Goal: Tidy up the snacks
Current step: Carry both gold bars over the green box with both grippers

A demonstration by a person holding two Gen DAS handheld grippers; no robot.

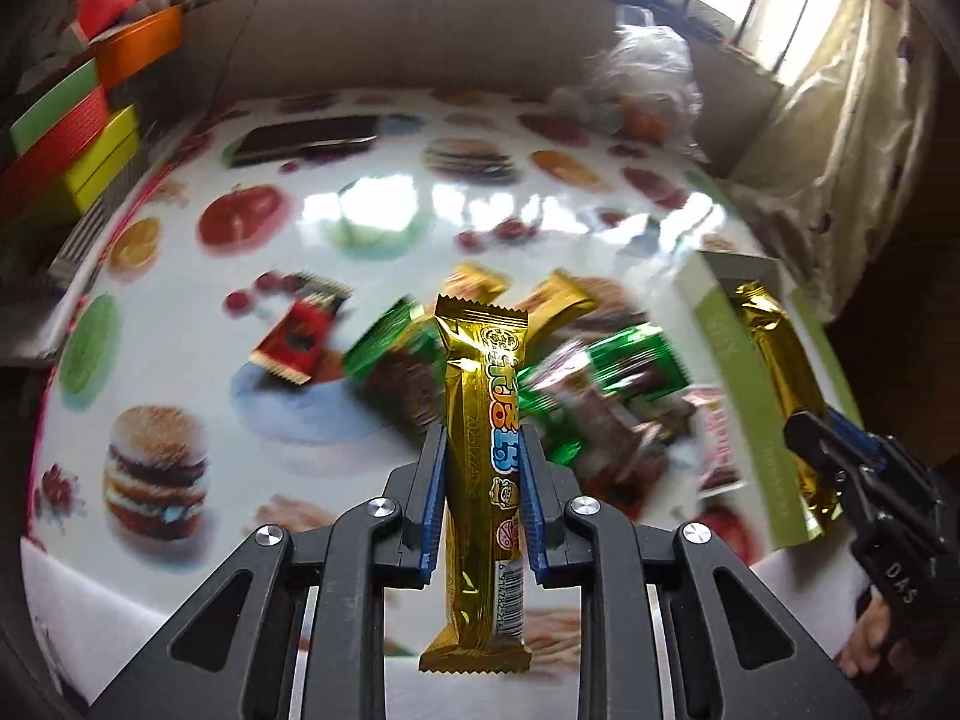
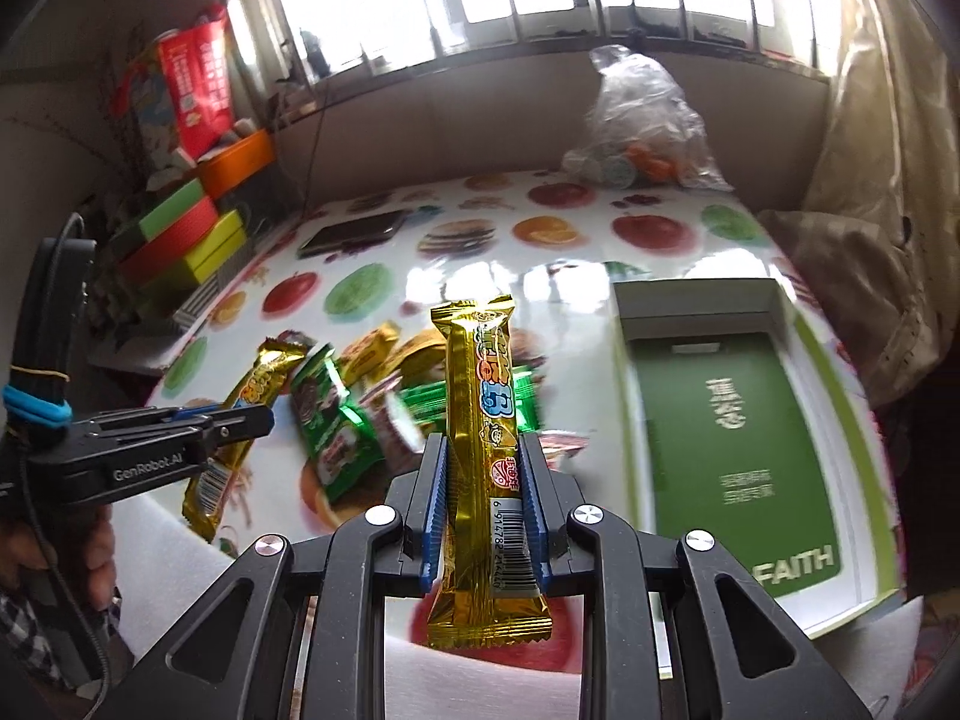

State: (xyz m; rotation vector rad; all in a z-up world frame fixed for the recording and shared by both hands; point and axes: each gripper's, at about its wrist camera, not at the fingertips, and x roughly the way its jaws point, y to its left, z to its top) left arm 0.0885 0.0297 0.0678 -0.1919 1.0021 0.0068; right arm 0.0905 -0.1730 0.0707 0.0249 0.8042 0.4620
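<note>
Fruit-printed surface [image 1: 372, 222] carrying a loose snack pile [image 2: 360, 408] at centre and an open green box [image 2: 738, 420] at right. Left gripper [image 1: 483, 450] and right gripper [image 2: 483, 456] each pinch a gold bar [image 1: 483, 420] [image 2: 480, 420] mid-length between closed fingers; long axis along the fingers, pointing away. Wrappers look light, slippery, crushable.

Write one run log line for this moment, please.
left tongs: hold gold bar | right tongs: hold gold bar | green box: empty

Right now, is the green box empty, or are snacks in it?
Empty. The green box shows only its bare printed bottom; the right gripper holds its gold bar outside it.
</note>
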